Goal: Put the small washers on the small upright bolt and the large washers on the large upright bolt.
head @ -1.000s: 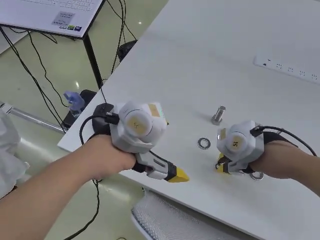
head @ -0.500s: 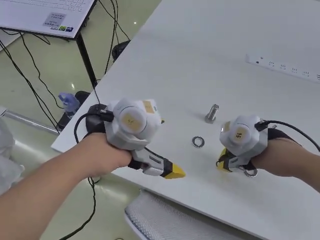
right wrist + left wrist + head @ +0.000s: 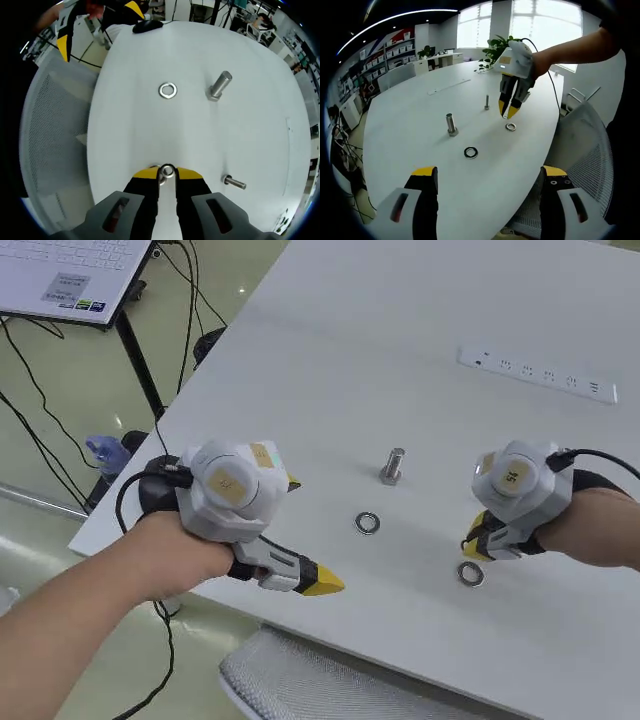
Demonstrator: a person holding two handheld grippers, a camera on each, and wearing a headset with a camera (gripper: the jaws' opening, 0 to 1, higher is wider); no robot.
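The large bolt (image 3: 391,466), steel, stands upright on its head. A silver washer (image 3: 367,523) lies flat near it; a second washer (image 3: 470,573) lies flat farther off. The thin small bolt (image 3: 487,102) stands upright beyond the large bolt

The left gripper (image 3: 488,172) has a rounded pale-grey housing (image 3: 235,495). A round tan sticker (image 3: 228,483) sits on top of the housing, and a black cable (image 3: 135,490) runs from its rear. Out of the housing's front come black jaws with grey side panels (image 3: 400,212) marked red, ending in yellow tips. The right gripper (image 3: 166,172) is built the same way, and its sticker carries dark figures too small to read. Both forearms are bare, and the person wears a dark top (image 3: 619,110).
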